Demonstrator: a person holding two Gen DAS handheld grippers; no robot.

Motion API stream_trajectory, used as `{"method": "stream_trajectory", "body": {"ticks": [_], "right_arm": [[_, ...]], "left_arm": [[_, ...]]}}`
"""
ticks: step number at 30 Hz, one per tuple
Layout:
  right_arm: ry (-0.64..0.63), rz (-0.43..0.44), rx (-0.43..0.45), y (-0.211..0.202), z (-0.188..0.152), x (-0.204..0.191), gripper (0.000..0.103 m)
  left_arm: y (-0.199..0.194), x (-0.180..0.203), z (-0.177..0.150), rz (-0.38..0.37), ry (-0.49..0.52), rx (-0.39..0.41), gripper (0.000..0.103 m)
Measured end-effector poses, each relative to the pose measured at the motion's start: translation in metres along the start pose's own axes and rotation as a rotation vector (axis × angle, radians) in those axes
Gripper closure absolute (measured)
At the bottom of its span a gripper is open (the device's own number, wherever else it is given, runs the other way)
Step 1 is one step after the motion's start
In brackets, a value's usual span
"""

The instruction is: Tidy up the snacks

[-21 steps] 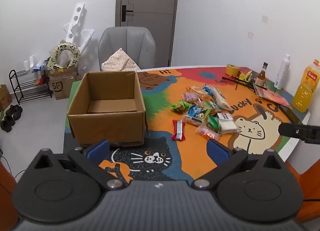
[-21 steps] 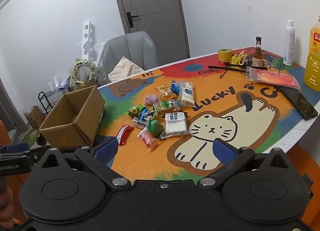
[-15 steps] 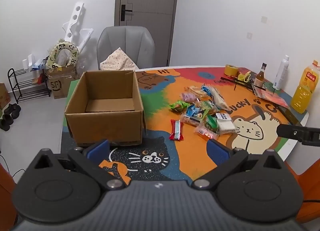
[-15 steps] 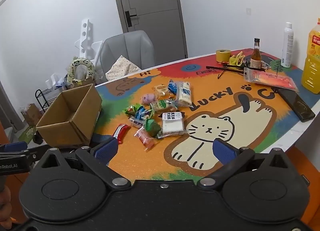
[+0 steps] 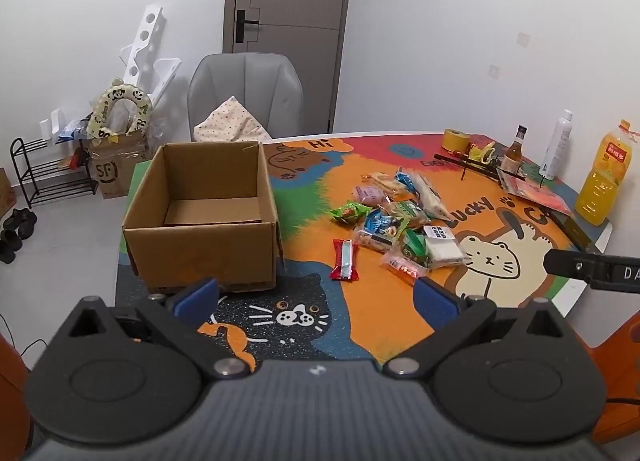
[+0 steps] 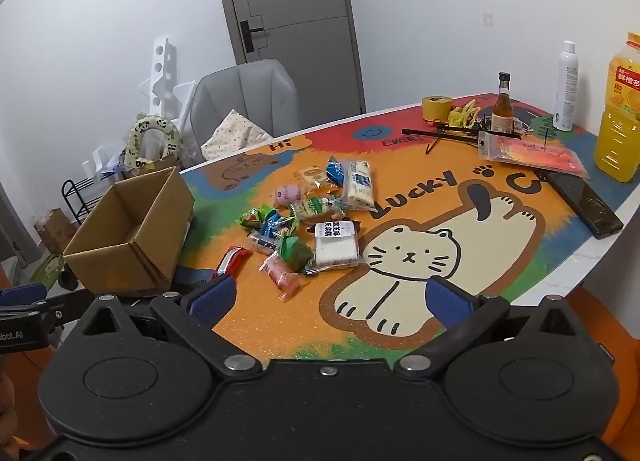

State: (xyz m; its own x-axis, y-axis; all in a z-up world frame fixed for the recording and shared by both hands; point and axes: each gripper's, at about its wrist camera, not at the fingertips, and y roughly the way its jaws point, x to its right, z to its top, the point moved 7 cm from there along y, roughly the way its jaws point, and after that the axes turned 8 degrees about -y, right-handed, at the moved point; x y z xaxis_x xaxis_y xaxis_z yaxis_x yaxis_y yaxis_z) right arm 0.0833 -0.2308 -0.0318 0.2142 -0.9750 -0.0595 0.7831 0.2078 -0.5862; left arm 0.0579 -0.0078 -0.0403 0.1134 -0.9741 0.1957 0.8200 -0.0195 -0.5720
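Note:
An empty open cardboard box (image 5: 200,217) (image 6: 132,237) stands on the table's left side. A pile of several wrapped snacks (image 5: 396,217) (image 6: 312,213) lies to its right, with a red bar (image 5: 344,259) (image 6: 231,260) nearest the box and a white cake pack (image 5: 440,247) (image 6: 335,244) on the right of the pile. My left gripper (image 5: 316,297) is open and empty, held above the table's near edge in front of the box. My right gripper (image 6: 328,299) is open and empty, above the near edge in front of the snacks.
The table is covered by a colourful cat mat (image 6: 412,261). At the far right stand an orange juice jug (image 6: 622,109), a white spray bottle (image 6: 567,87), a brown bottle (image 6: 503,109), tape (image 6: 437,107) and a black phone (image 6: 582,203). A grey chair (image 5: 244,95) is behind the table.
Both grippers have drawn back and up a little, so the table looks slightly farther away. Jaws stay open; nothing on the table moved.

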Motion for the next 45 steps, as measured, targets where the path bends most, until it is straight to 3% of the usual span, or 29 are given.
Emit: {"method": "stream_trajectory", "body": {"ticks": [45], "right_arm": [[-0.005, -0.021, 0.004, -0.0011, 0.0028, 0.0016, 0.000]], "left_arm": [[-0.0004, 0.0017, -0.0014, 0.009, 0.021, 0.002, 0.000]]}}
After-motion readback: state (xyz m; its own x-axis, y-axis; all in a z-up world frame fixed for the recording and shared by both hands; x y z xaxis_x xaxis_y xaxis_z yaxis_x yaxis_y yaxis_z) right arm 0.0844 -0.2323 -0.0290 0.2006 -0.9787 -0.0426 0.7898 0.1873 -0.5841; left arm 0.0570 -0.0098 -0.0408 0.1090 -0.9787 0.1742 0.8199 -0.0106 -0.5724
